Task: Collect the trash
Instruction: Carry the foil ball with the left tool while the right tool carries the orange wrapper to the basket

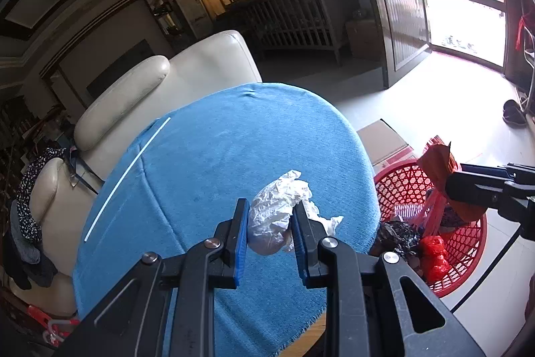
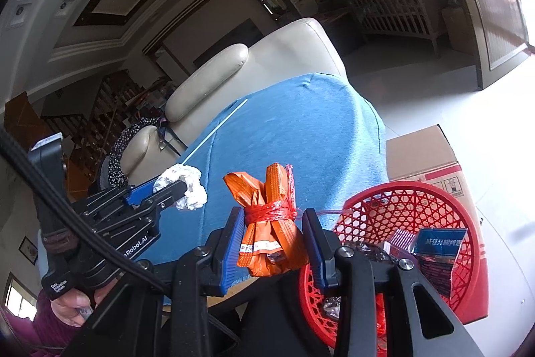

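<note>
Tissue wad (image 1: 282,213), crumpled white, light and soft, pinched in your left gripper (image 1: 270,225) above the blue-covered bench (image 1: 207,156) | orange packet (image 2: 267,219), crinkly, red-string waist likely its firmest hold, clamped in your right gripper (image 2: 272,243) | red basket (image 2: 468,223) just beside, part-filled.

The surface (image 1: 207,156) under its blue cloth lies mostly bare, with only a thin white stick (image 1: 127,176) along its far left edge. A cream armchair (image 1: 187,72) stands tight against its far side, closing that way. To the right, the red basket (image 2: 401,199) sits low beside the surface, mouth open upward but partly filled with wrappers and boxes. A cardboard box (image 2: 424,153) stands just behind the basket. Beyond it the floor (image 1: 434,96) is clear.
</note>
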`<state>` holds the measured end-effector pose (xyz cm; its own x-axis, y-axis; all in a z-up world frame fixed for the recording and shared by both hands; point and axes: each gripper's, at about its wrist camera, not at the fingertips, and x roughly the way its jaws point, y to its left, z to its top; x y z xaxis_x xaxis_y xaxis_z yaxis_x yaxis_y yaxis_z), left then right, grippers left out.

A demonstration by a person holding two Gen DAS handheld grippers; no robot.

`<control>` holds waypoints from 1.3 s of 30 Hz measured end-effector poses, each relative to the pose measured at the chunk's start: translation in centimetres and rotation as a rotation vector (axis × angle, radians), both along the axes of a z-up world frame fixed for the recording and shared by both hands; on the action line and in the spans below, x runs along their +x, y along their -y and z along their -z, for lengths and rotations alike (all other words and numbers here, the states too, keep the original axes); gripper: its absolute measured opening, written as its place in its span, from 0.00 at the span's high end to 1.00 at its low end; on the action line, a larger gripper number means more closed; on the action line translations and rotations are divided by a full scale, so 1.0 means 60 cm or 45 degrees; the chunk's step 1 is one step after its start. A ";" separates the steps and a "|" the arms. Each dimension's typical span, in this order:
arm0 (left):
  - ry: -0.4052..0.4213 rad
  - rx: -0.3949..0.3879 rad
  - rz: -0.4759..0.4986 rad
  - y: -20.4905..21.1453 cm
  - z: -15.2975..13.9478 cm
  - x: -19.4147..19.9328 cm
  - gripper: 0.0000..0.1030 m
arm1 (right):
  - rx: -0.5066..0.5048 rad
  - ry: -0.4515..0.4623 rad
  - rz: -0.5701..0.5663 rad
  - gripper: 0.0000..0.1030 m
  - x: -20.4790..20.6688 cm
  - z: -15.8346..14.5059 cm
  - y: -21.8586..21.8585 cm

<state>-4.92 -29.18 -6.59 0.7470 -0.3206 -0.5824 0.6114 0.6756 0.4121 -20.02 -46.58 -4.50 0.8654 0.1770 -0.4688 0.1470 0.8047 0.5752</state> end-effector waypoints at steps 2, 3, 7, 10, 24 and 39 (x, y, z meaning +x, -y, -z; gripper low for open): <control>-0.003 0.008 0.008 0.004 0.004 -0.002 0.75 | 0.005 -0.002 0.008 0.63 -0.001 0.002 0.004; -0.005 0.012 0.011 0.006 0.005 -0.002 0.75 | 0.007 -0.003 0.011 0.63 -0.003 0.003 0.005; -0.017 0.020 0.022 0.014 0.010 -0.004 0.75 | 0.012 -0.005 0.023 0.63 -0.007 0.006 0.012; -0.023 0.025 0.032 0.019 0.011 -0.005 0.75 | 0.015 -0.009 0.032 0.63 -0.010 0.007 0.015; -0.043 0.063 0.077 0.042 0.024 -0.017 0.75 | 0.048 -0.032 0.085 0.63 -0.025 0.021 0.039; -0.063 0.108 0.144 0.069 0.038 -0.038 0.74 | 0.098 -0.045 0.142 0.63 -0.044 0.040 0.073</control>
